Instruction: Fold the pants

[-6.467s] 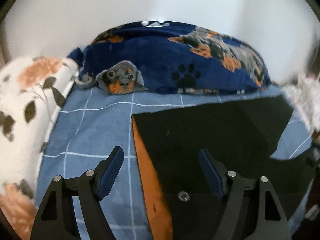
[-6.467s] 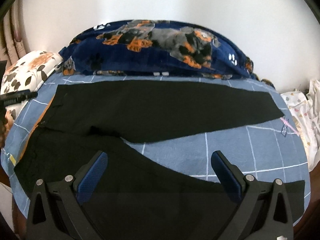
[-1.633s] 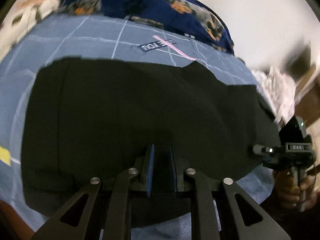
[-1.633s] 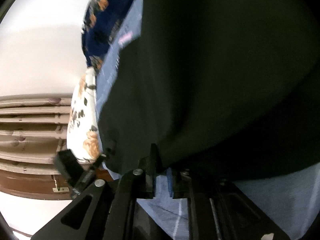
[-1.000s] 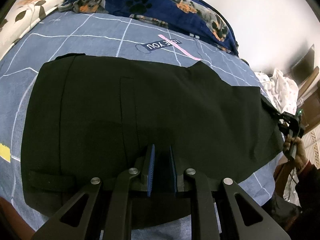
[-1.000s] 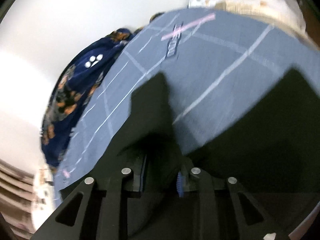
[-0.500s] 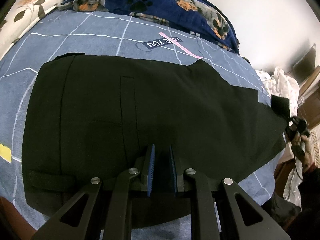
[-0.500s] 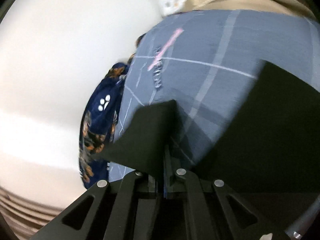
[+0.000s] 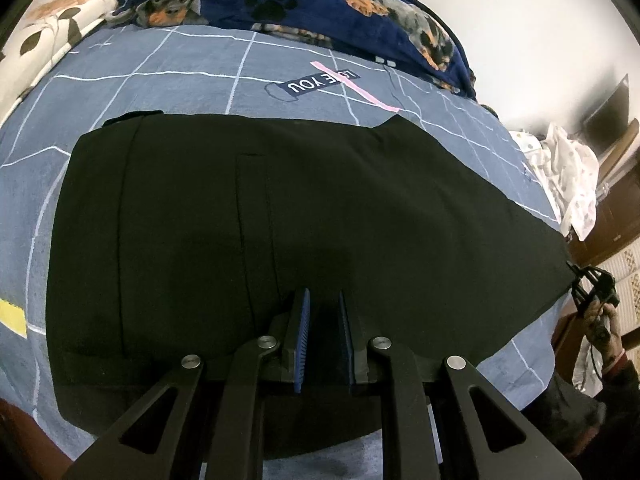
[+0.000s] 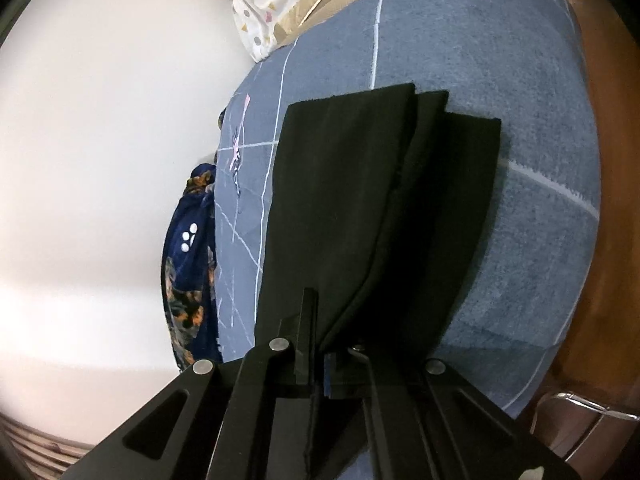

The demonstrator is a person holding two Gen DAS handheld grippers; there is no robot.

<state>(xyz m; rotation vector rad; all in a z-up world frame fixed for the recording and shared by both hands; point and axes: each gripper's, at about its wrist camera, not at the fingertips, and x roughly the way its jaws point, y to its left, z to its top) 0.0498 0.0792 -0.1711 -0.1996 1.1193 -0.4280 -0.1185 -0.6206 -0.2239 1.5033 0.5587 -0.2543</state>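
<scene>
The bed (image 9: 168, 80), covered in a blue checked sheet, carries the black pants (image 9: 248, 216), which lie lengthwise across it with one leg stacked on the other, waist end to the left and hems to the right. A dark blue dog-print blanket (image 9: 320, 0) is bunched along the far edge by the wall, well apart from the pants, and a white spotted cloth (image 9: 572, 184) sits past the hem end.

By my reading the lengthwise fold is done and the crosswise fold is just starting. The left gripper (image 9: 323, 322) is clenched on the near edge of the pants around the seat. The right gripper (image 10: 320, 364) is clamped on the leg ends, which rise off the sheet; in its own view the two hems (image 10: 400, 128) are offset, not flush.

The next move likely calls for carrying the hems over toward the waist while the left grip anchors the cloth, keeping it taut so the layers do not slide
</scene>
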